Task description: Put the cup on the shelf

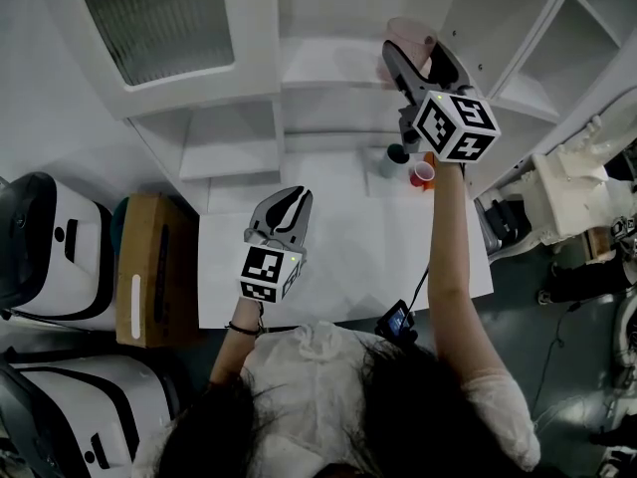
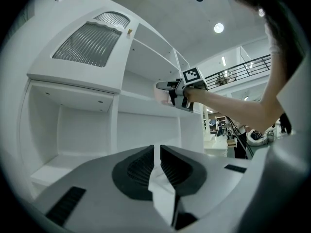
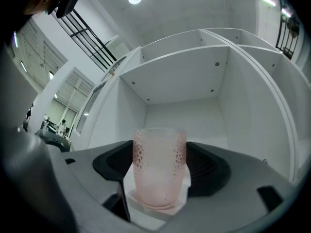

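Observation:
A pink, dimpled translucent cup [image 3: 159, 166] stands upright between the jaws of my right gripper [image 1: 412, 56], which is shut on it. I hold it high, in front of an open compartment [image 3: 194, 113] of the white shelf unit [image 1: 328, 68]. Whether the cup [image 1: 409, 34] touches a shelf board cannot be told. The left gripper view shows the same cup [image 2: 161, 92] at the edge of a shelf level. My left gripper [image 1: 290, 203] hangs lower over the white table [image 1: 348, 262], its jaws [image 2: 157, 165] shut with nothing between them.
A small red cup [image 1: 423, 174], a dark cup [image 1: 398, 153] and a grey one [image 1: 385, 164] stand at the table's far right. A frosted cabinet door [image 1: 159, 18] is at the upper left. A brown box [image 1: 149, 267] and white machines sit left of the table.

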The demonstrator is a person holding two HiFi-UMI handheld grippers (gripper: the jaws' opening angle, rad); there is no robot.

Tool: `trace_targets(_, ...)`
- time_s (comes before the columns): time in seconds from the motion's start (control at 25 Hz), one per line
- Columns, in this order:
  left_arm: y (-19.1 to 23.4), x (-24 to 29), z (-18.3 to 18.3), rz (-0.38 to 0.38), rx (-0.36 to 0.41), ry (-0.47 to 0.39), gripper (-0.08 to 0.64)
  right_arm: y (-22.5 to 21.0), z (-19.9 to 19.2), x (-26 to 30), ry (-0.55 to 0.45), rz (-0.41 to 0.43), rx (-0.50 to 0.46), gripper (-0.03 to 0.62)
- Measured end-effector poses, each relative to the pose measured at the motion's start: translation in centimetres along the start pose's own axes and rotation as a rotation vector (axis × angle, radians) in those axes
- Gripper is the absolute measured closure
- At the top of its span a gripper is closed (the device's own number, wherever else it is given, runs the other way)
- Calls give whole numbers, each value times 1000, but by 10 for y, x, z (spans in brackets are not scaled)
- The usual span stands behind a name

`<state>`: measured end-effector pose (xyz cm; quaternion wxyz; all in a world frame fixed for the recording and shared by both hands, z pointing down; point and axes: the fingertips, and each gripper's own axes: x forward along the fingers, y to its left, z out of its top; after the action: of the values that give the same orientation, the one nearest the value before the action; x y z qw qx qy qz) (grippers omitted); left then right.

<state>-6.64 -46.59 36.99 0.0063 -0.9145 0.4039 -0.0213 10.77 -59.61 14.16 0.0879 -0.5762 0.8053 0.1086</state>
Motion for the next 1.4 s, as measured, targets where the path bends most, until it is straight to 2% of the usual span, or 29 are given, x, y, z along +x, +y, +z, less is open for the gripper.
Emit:
trace_targets(0.28,0,4,-5,-8,-4,15,508,-4,-7,0,21,-9,52,267)
trace_targets(0.56,6,1,-12,17,-7,24,508,-4,-15,-4,51,-17,0,267)
trace_targets(0.88,8,-1,-12,33,-10,24,508,-5,-19,-9,49,-21,24,265)
trace_targets(1.16,-1,-5,-14,40,-17,26,508,-4,-10,-32,5,-20,57,265)
trace_targets(1.4,-13,-10,-15,40,-25,31,508,5,-8,-57,-15,19,99,267)
